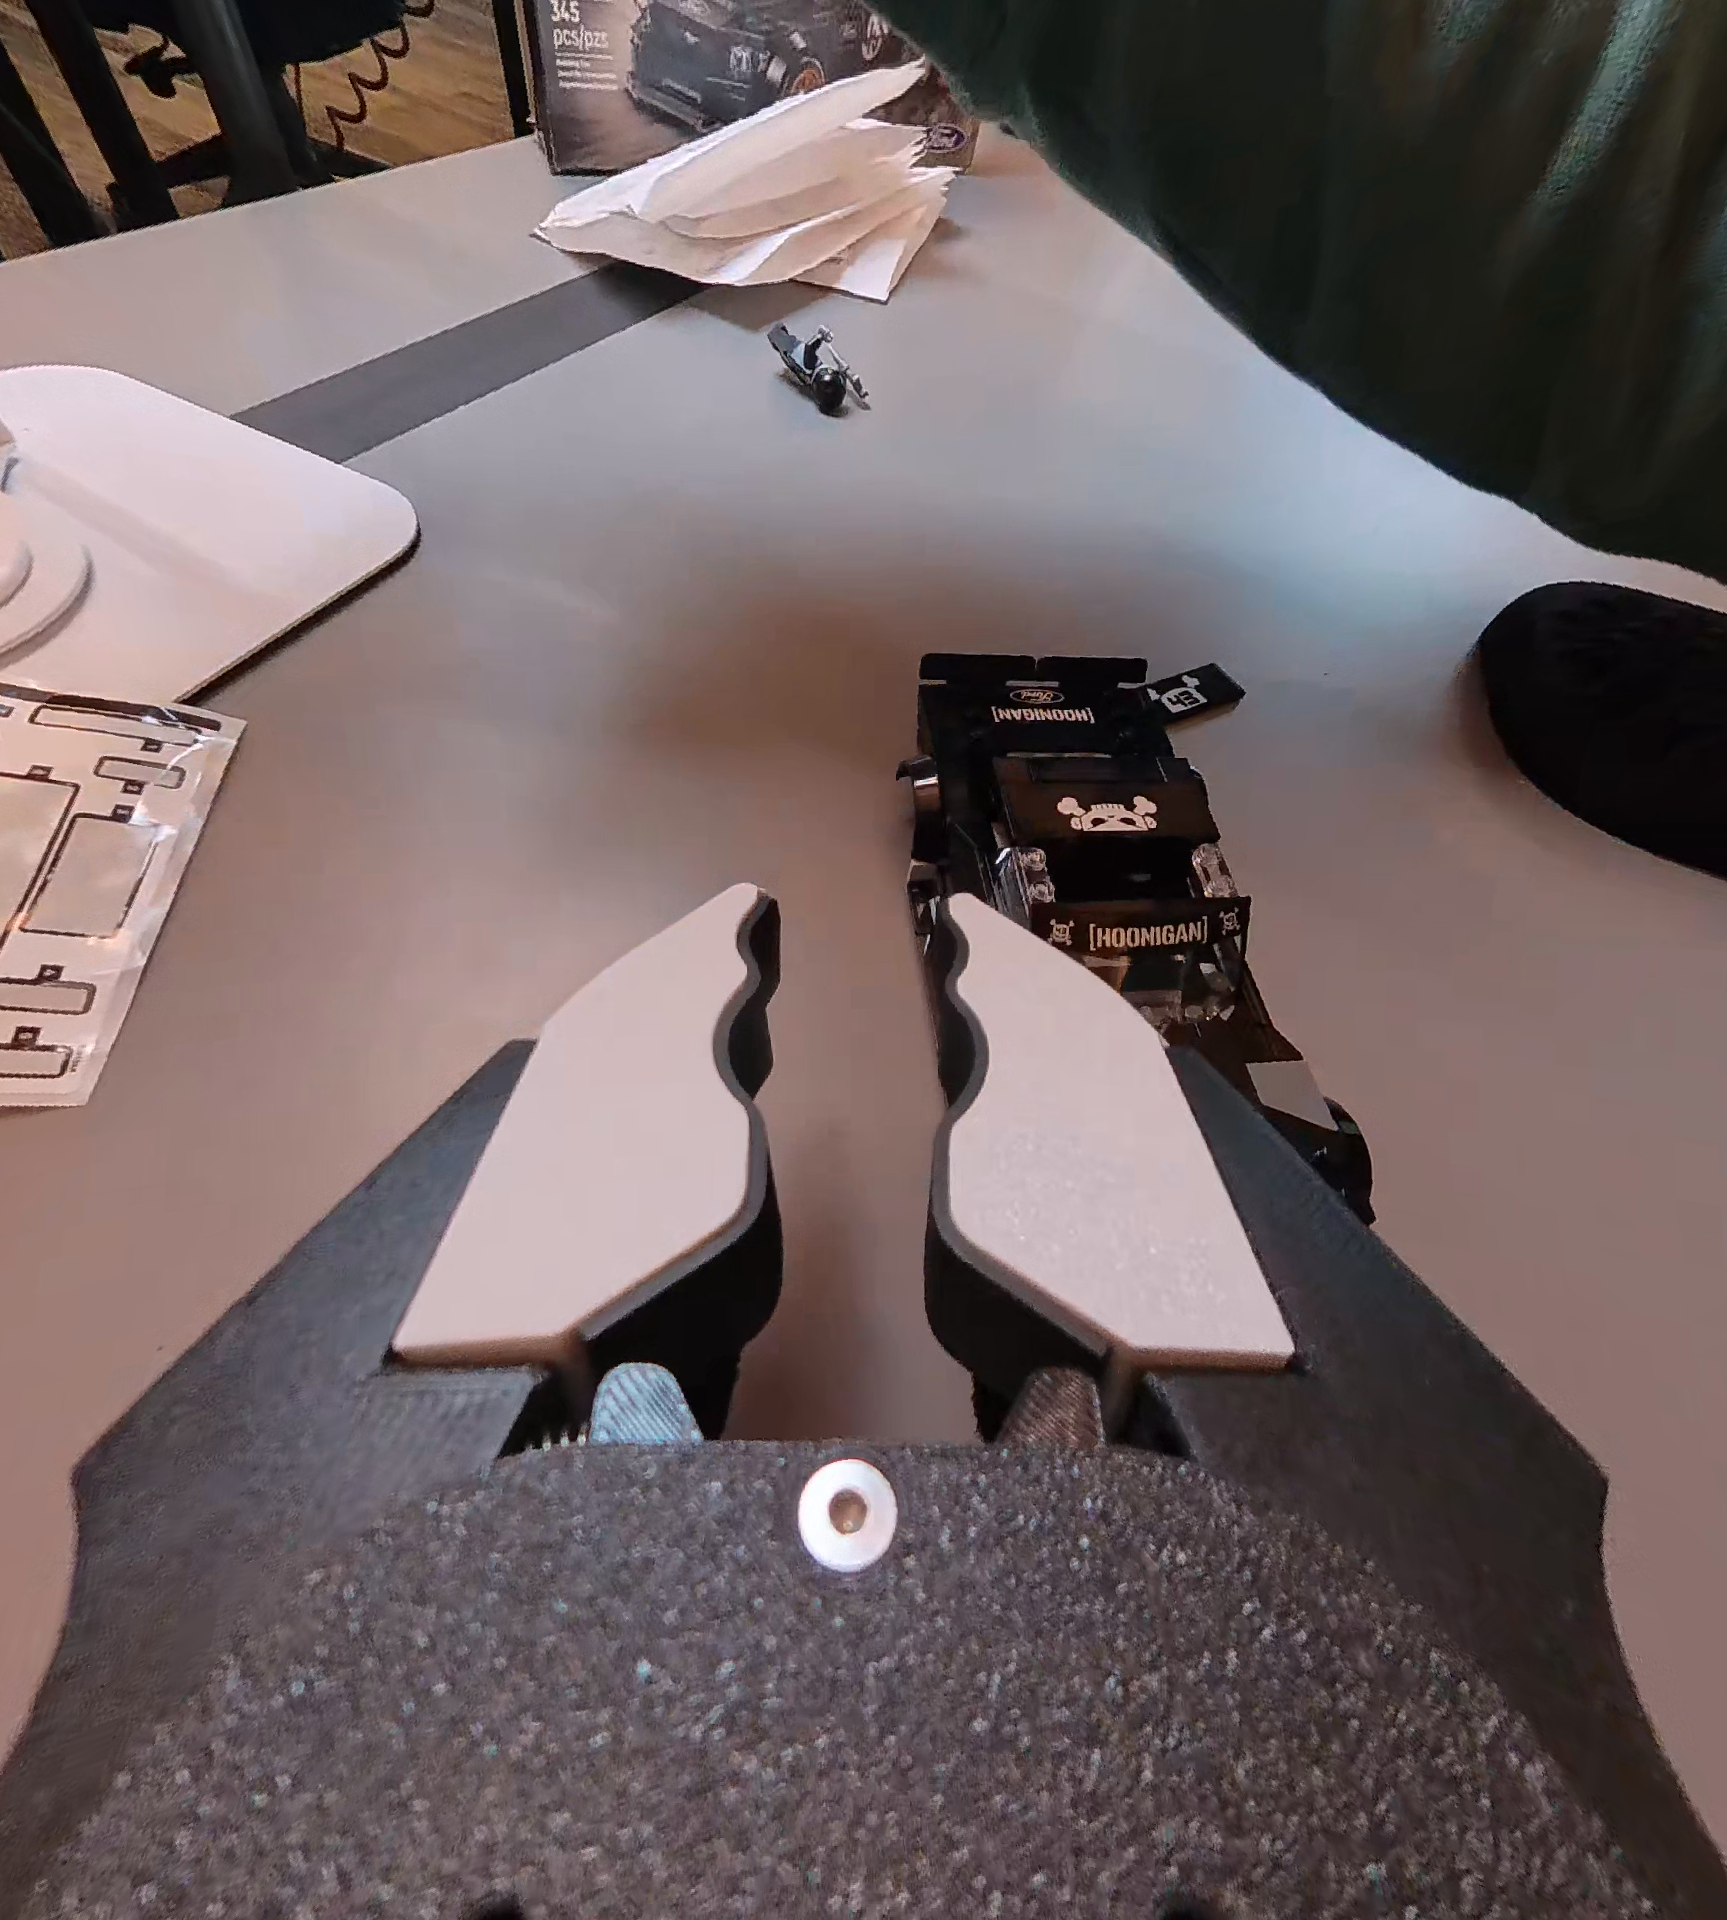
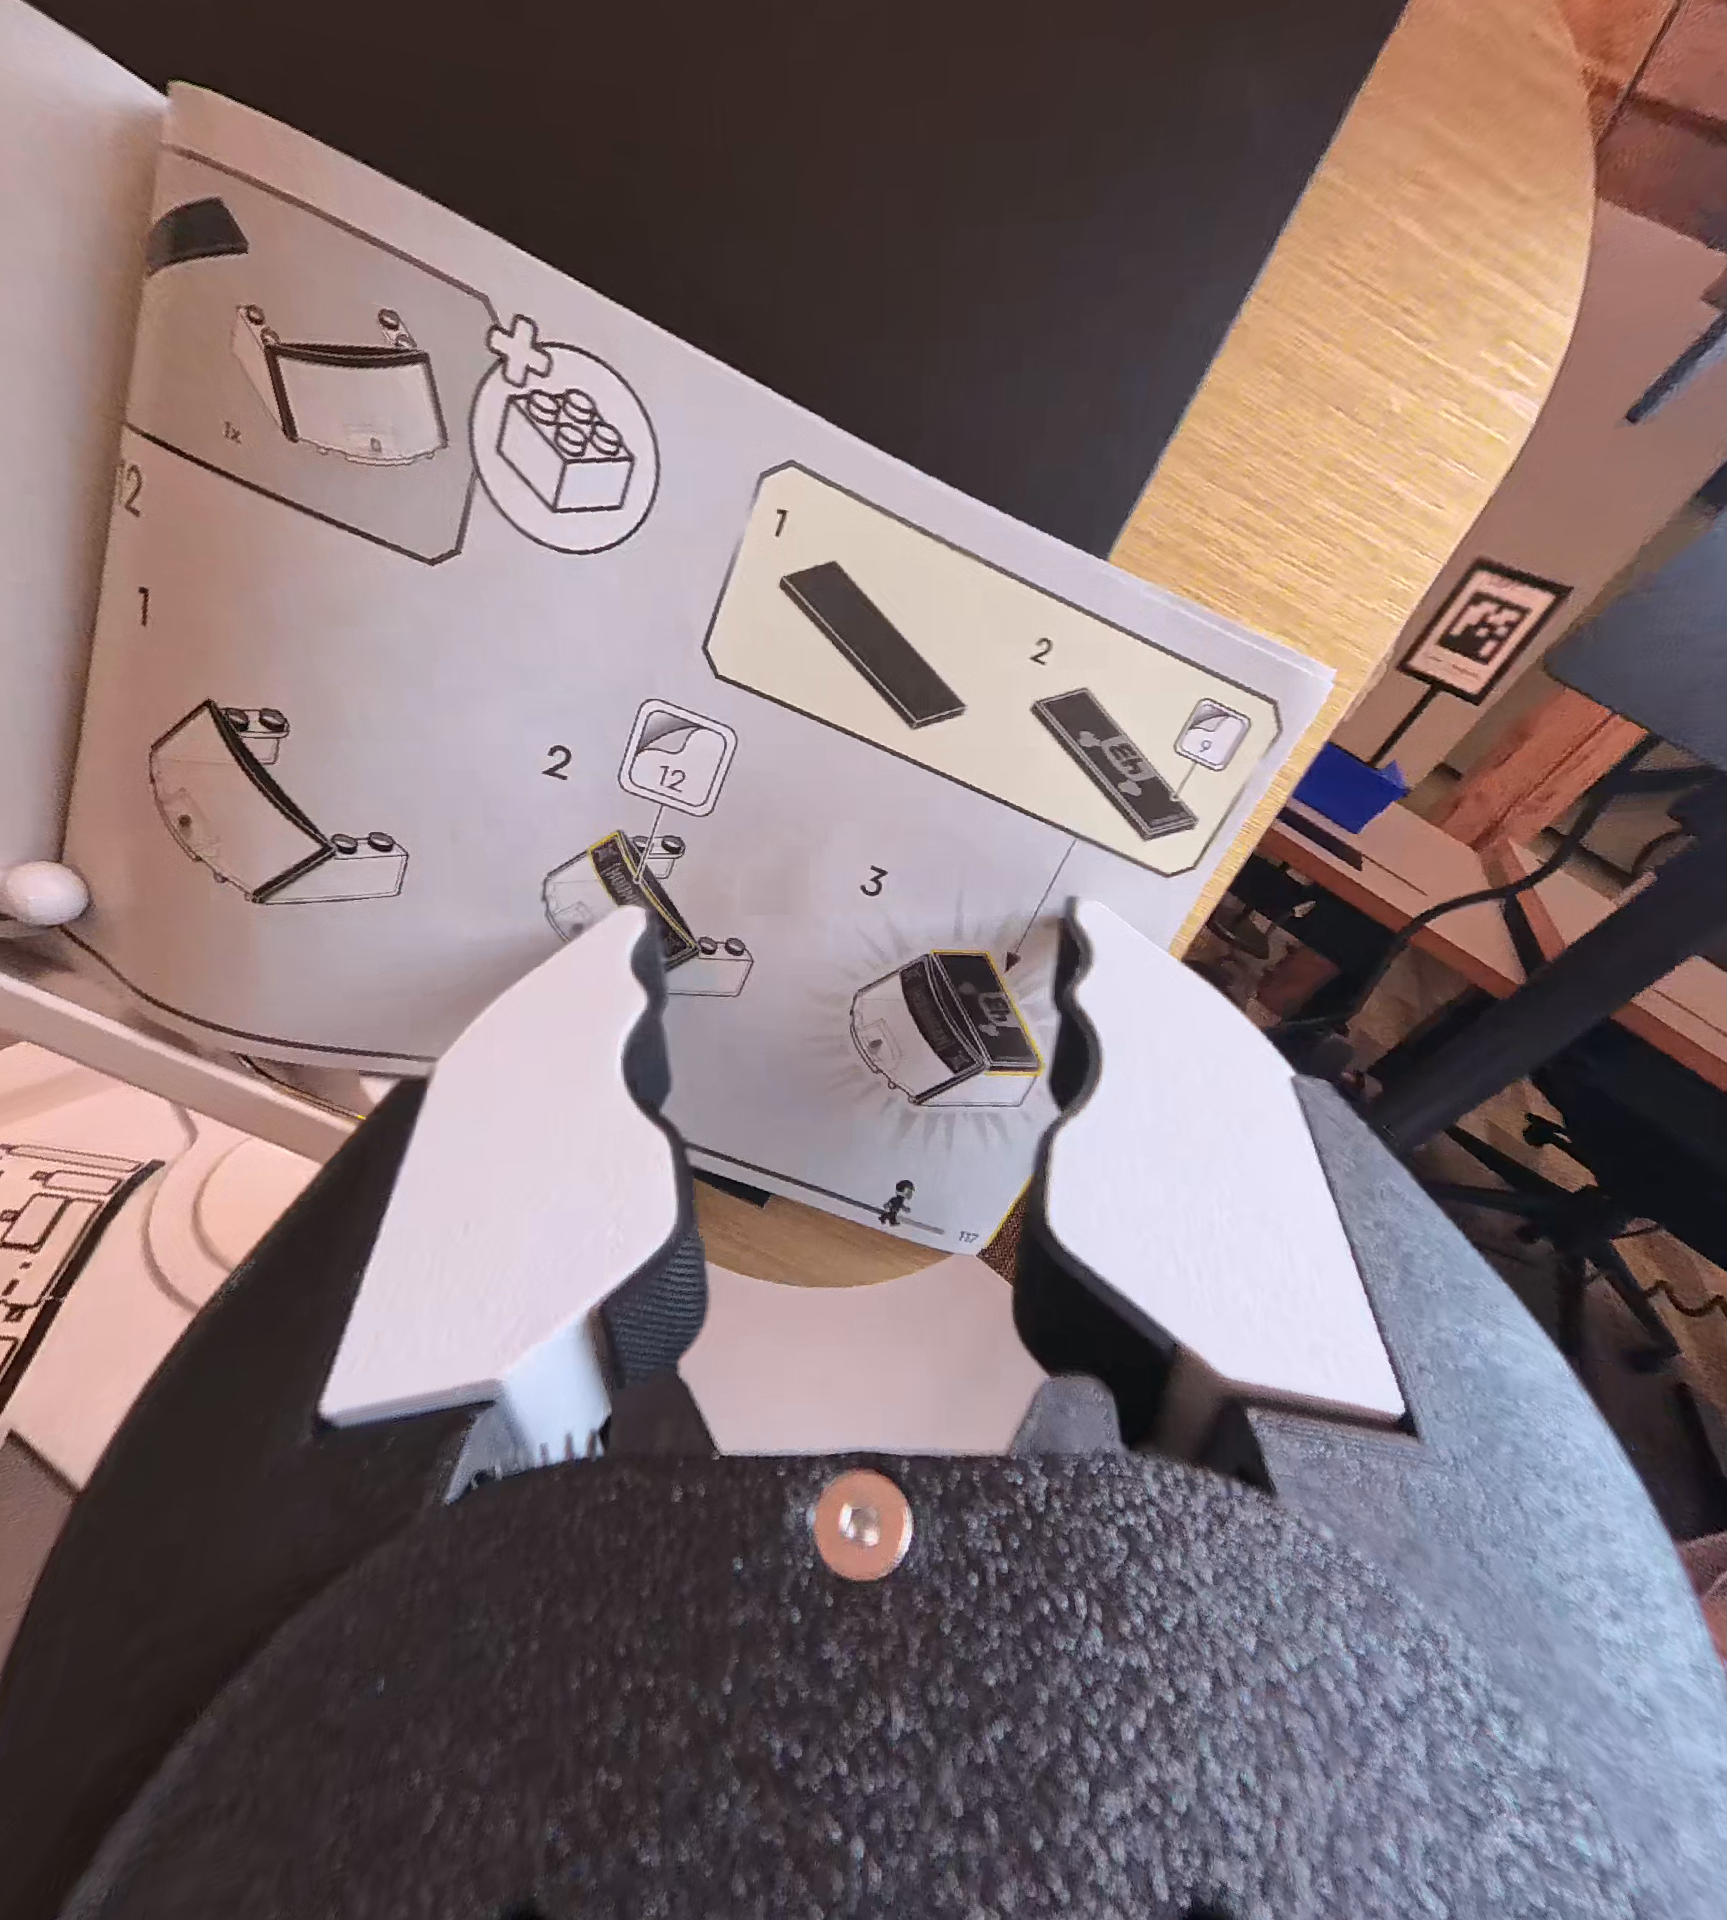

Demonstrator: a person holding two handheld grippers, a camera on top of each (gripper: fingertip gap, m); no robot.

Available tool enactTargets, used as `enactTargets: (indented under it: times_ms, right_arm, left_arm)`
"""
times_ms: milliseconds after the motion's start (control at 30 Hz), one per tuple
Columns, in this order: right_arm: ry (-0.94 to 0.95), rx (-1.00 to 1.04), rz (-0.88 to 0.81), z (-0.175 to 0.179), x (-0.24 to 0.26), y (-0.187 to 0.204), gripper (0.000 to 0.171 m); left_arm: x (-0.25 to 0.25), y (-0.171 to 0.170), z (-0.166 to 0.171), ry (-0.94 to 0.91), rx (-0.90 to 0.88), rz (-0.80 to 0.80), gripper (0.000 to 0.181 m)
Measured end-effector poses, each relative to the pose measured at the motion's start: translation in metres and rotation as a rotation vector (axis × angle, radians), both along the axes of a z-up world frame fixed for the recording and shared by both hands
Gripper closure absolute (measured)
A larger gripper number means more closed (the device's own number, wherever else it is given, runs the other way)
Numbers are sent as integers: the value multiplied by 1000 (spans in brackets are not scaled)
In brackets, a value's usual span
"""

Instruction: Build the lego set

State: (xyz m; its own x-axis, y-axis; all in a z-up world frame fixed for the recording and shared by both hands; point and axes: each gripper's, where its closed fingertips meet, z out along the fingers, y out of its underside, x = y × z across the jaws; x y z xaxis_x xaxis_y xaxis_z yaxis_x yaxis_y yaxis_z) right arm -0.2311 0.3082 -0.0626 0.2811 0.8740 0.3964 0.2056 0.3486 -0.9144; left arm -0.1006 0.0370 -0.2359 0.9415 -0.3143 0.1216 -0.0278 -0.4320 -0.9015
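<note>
Beside the black car, left claw gapes (empty).

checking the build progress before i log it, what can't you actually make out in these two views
- Lego car, left wrist view: its near end is hidden behind the left gripper finger.
- Small loose dark part, left wrist view: too small to identify.
- Lego box, left wrist view: cut off by the top edge and partly covered by white paper bags.
- Instruction booklet, right wrist view: the lower drawings are partly hidden by the right gripper.
</note>
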Motion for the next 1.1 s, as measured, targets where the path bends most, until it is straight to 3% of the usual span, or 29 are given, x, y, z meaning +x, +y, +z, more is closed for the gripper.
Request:
enactTargets:
  times_ms: [133,300,333,467,567,733,1000,1067,1100]
  right_arm:
    - [18,-12,4,-4,1,-1,122]
    - [-24,-33,40,-9,3,-3,171]
    - [-16,-28,35,-5,4,-2,170]
    - [100,23,21,33,11,4,104]
    - [49,16,46,35,1,8,92]
    - [34,25,47,26,-8,14,98]
    - [57,-30,81,17,-6,12,156]
    - [67,-7,53,22,-4,15,153]
    - [90,22,37,30,-2,17,139]
  left_arm:
    - [1,0,-2,8,-6,-2,154]
    - [1,1,-4,19,-10,3,155]
    - [0,1,-4,20,-10,5,155]
    - [0,1,-4,20,-10,7,155]
    - [1,1,-6,23,-17,0,155]
    - [3,0,-5,32,-17,-8,155]
    - [3,0,-6,41,-19,-13,156]
    - [2,0,-7,41,-20,-11,156]
    - [2,0,-7,40,-21,-10,156]
